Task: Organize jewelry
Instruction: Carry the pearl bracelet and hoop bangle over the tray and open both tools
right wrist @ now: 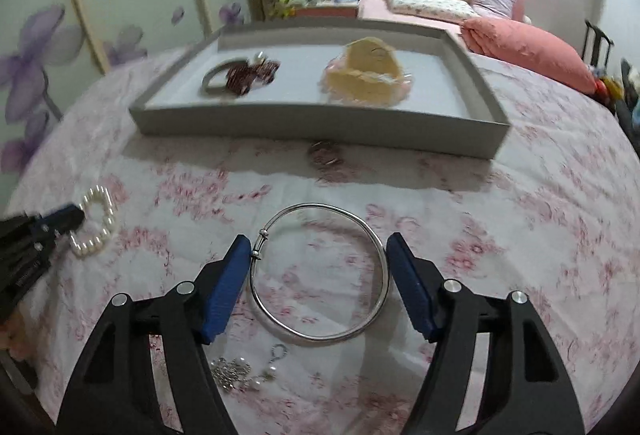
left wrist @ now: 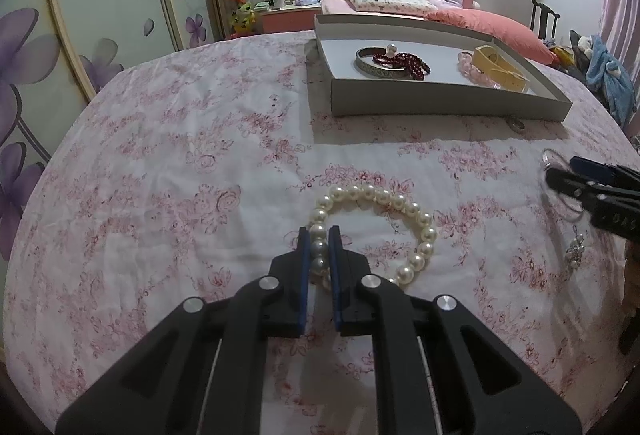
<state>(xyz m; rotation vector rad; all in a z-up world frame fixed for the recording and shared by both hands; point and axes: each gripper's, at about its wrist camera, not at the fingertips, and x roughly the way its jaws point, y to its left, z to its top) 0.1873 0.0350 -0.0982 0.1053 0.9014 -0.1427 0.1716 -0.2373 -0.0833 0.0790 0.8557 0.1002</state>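
My left gripper is shut on the pearl bracelet, which lies on the flowered bedsheet; it also shows in the right wrist view. My right gripper is open, its jaws on either side of a thin silver bangle that lies flat on the sheet. A grey tray farther back holds a metal bangle, dark red beads, pink beads and a yellow band.
A small ring lies just in front of the tray. A pearl-and-silver charm lies near the right gripper's base. A wardrobe stands at left, pillows behind the tray.
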